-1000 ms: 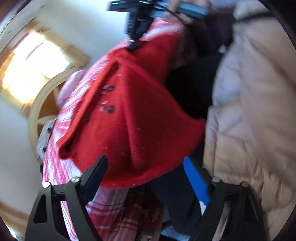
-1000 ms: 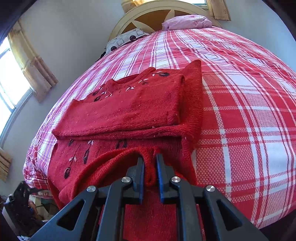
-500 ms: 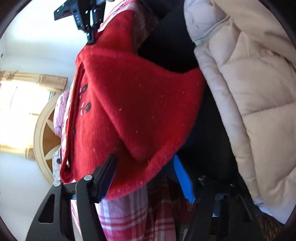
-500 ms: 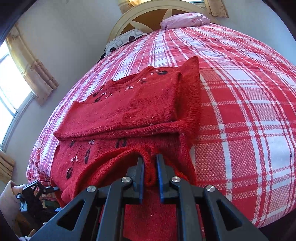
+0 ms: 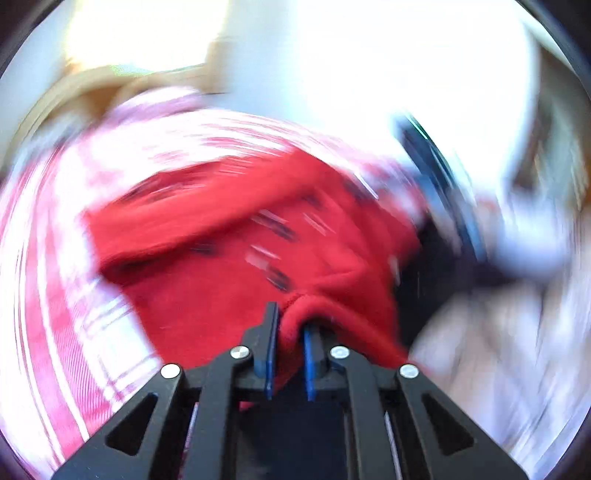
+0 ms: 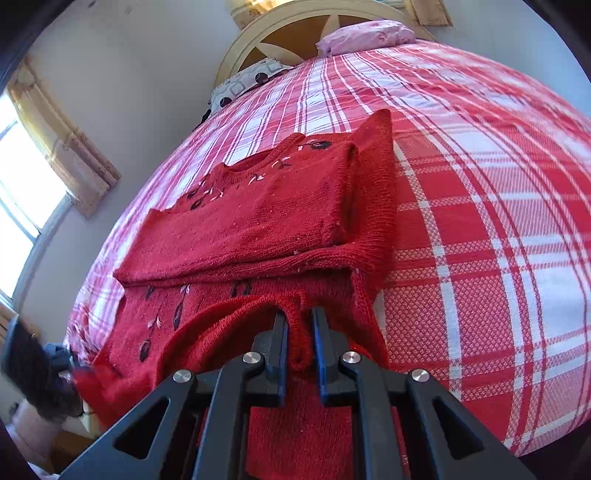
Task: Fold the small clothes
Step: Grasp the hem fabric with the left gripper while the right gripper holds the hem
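A red knitted sweater [image 6: 258, 221] with dark embroidered flowers lies on the red and white checked bedspread [image 6: 480, 184], its upper part folded over. My right gripper [image 6: 299, 317] is shut on a fold of the sweater's near edge. In the left wrist view, which is blurred by motion, the sweater [image 5: 229, 258] fills the middle. My left gripper [image 5: 290, 314] has its jaws closing, and the blue pads pinch a bunched fold of the red knit. The left gripper [image 6: 26, 365] also shows as a dark blur at the sweater's lower left corner.
A pink pillow [image 6: 365, 35] and a patterned pillow [image 6: 251, 79] lie at the cream headboard [image 6: 295, 37]. A curtained window [image 6: 55, 147] is on the left wall. A person's pale padded jacket [image 5: 498, 350] is close on the right of the left wrist view.
My left gripper swung round towards the bed and went from wide open to closed on the sweater's edge. My right gripper kept its grip and stayed in place.
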`<action>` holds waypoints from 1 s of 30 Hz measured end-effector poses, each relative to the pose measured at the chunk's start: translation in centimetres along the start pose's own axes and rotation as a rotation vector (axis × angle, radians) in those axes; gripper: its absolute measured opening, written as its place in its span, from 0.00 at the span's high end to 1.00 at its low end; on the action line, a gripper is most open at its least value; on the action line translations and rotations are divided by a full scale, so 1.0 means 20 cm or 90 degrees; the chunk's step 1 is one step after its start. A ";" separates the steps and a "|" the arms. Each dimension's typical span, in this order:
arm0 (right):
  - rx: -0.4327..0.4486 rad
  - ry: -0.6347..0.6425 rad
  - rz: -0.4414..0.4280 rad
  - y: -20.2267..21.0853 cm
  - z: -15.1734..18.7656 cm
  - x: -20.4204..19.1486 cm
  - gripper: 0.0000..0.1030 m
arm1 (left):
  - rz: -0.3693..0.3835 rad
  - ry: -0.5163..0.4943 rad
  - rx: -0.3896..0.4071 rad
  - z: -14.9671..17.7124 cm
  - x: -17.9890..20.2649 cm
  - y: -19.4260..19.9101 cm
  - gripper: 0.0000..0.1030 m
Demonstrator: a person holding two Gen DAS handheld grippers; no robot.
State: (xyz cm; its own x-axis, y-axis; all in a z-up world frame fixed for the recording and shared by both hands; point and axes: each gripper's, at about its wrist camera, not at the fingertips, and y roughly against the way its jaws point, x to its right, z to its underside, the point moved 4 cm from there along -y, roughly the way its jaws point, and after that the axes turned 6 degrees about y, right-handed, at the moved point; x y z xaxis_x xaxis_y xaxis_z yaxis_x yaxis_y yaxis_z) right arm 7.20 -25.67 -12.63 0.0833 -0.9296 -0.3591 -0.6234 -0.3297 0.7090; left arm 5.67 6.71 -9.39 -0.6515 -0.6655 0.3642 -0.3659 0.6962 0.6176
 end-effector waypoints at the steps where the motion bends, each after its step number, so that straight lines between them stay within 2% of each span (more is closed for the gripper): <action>1: 0.002 -0.014 -0.011 -0.01 0.00 0.02 0.88 | -0.012 0.070 0.006 -0.02 -0.10 -0.01 0.85; 2: 0.005 -0.025 -0.019 -0.01 0.00 0.03 0.88 | -0.030 0.143 0.007 0.00 -0.19 -0.02 0.85; 3: 0.007 -0.034 -0.026 -0.01 0.01 0.04 0.88 | -0.045 0.189 0.003 0.01 -0.26 -0.03 0.86; 4: 0.007 -0.041 -0.031 -0.01 0.01 0.04 0.88 | -0.082 0.216 -0.009 0.04 -0.33 -0.06 0.89; 6: 0.004 -0.043 -0.031 -0.01 0.00 0.03 0.88 | -0.114 0.218 -0.020 0.06 -0.37 -0.09 0.90; 7: 0.003 -0.039 -0.029 -0.01 0.00 0.03 0.88 | -0.110 0.217 -0.017 0.05 -0.38 -0.08 0.89; 9: 0.000 -0.028 -0.024 -0.01 0.00 0.02 0.88 | -0.106 0.212 -0.020 0.06 -0.38 -0.06 0.80; 11: -0.001 -0.019 -0.020 -0.01 0.00 0.01 0.88 | -0.114 0.189 -0.024 0.06 -0.35 -0.02 0.77; 13: -0.001 -0.013 -0.016 0.00 0.00 0.01 0.88 | -0.082 0.166 -0.008 0.00 -0.33 0.03 0.69; 14: 0.000 -0.006 -0.013 0.00 0.01 0.01 0.88 | -0.059 0.158 -0.001 -0.05 -0.33 0.03 0.55; 15: 0.000 0.006 -0.007 0.00 0.01 0.00 0.88 | -0.035 0.148 0.010 -0.08 -0.30 0.05 0.36; 17: 0.001 0.022 0.000 0.00 0.02 -0.01 0.88 | -0.005 0.132 0.027 -0.15 -0.24 0.05 0.22; 19: 0.003 0.021 -0.001 0.00 0.02 -0.01 0.88 | 0.021 0.111 0.013 -0.24 -0.21 -0.02 0.22; 21: 0.004 0.010 -0.008 0.00 0.02 0.01 0.88 | 0.016 0.072 -0.020 -0.29 -0.19 -0.12 0.22; 23: 0.005 0.005 -0.013 0.01 0.02 0.01 0.88 | -0.012 0.003 -0.064 -0.30 -0.13 -0.22 0.22; 25: 0.005 0.011 -0.014 0.00 0.02 0.01 0.88 | -0.063 -0.078 -0.113 -0.28 -0.08 -0.33 0.22; 28: 0.006 0.011 -0.015 0.00 0.02 0.01 0.88 | -0.109 -0.111 -0.157 -0.21 -0.09 -0.42 0.22; 30: 0.010 0.012 -0.016 0.00 0.03 0.01 0.88 | -0.110 -0.104 -0.143 -0.21 -0.09 -0.42 0.21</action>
State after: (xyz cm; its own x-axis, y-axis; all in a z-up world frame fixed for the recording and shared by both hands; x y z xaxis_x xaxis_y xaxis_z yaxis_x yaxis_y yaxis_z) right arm 6.79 -25.78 -12.97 0.1137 -0.9242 -0.3646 -0.6325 -0.3503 0.6908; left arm 12.73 0.98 -12.24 -0.6969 -0.7042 0.1356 -0.3368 0.4883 0.8051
